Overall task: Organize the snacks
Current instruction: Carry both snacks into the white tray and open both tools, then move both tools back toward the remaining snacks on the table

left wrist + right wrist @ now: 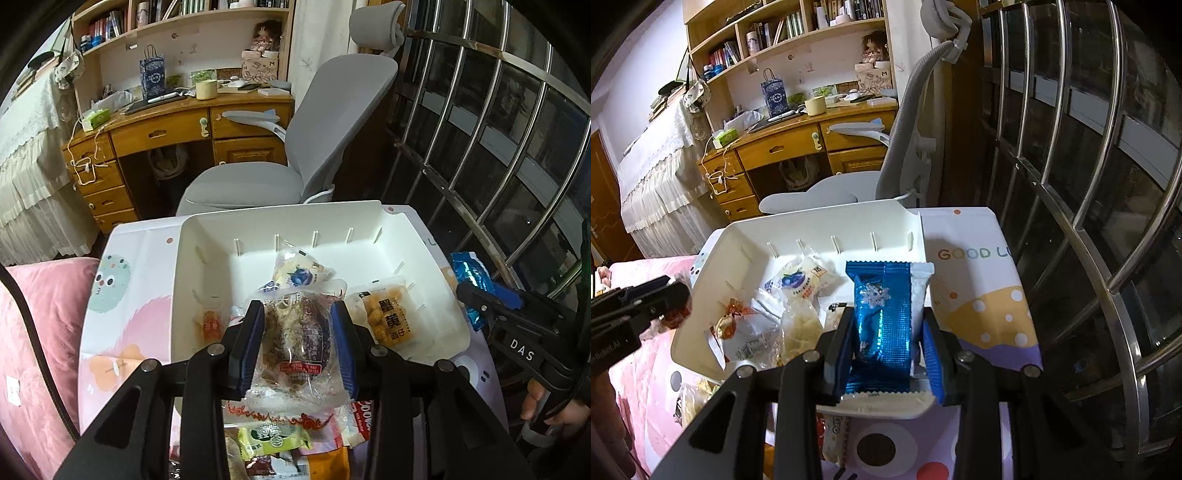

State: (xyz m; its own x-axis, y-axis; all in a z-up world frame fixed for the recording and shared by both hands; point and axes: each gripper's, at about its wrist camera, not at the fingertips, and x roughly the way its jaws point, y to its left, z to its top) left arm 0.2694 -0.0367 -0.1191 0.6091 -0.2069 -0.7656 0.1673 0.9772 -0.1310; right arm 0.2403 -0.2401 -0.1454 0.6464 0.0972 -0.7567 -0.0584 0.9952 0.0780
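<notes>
- We hold the left gripper with its jaws clamped on a clear-wrapped brown pastry, which sits at the near edge of the white bin.
- We hold the right gripper with its jaws closed on a blue foil packet, which hangs over the bin's near right corner.
- Inside the bin we see a blueberry-print packet towards the back, a yellow packet with black characters to the right, and a small orange-red wrapped snack to the left.
- More snacks lie on the table outside the bin, near us: a green-and-yellow packet and orange wrappers below the left gripper.
- The bin rests on a small table covered in a pastel cartoon print; its cloth reads "GOOD L…" on the right, beside the bin.
- A pink quilted bedspread lies just left of the table.
- Beyond the table stands a grey office chair with a headrest, facing a wooden desk with drawers.
- The desk is cluttered: a blue paper bag, a pale mug, a green tissue box and white cables trailing over the drawers.
- Shelves above the desk hold books, and a doll sits in an upper nook.
- A lace cloth drapes furniture at far left.
- Curved steel bars cover the dark window at right.
</notes>
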